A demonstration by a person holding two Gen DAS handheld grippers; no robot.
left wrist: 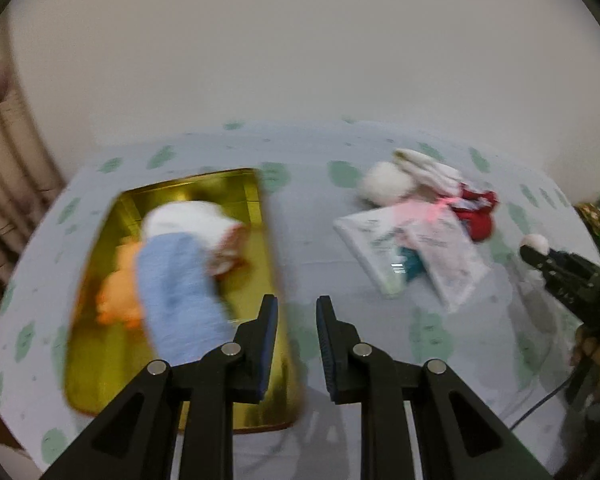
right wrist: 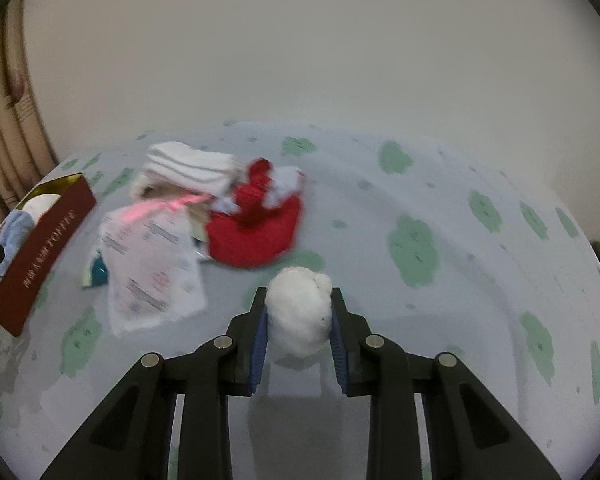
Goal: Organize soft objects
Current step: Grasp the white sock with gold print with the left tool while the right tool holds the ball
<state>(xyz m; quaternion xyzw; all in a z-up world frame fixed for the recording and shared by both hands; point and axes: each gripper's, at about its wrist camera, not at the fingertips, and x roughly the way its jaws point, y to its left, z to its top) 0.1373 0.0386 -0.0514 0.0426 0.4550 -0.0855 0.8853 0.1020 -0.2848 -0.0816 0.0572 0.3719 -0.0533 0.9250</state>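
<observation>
Right gripper [right wrist: 299,314] jaws closed on a white fluffy ball [right wrist: 299,309], pads pressing both its sides, ball held just above the tablecloth [right wrist: 440,184]. Left gripper [left wrist: 297,344] jaws stood narrowly apart with nothing between them, hovering over the near right corner of the gold box [left wrist: 100,360].

Box sat at the left of the table; inside lay a blue towel [left wrist: 176,292], a white cloth [left wrist: 188,220] at its far end and something orange [left wrist: 118,296] to its left, too blurred to name.

Right of the box, well apart: a loose pile with a striped white cloth [right wrist: 188,168] at the far side, a red garment [right wrist: 256,232] beside it, and flat plastic packets [right wrist: 152,272] nearest.
</observation>
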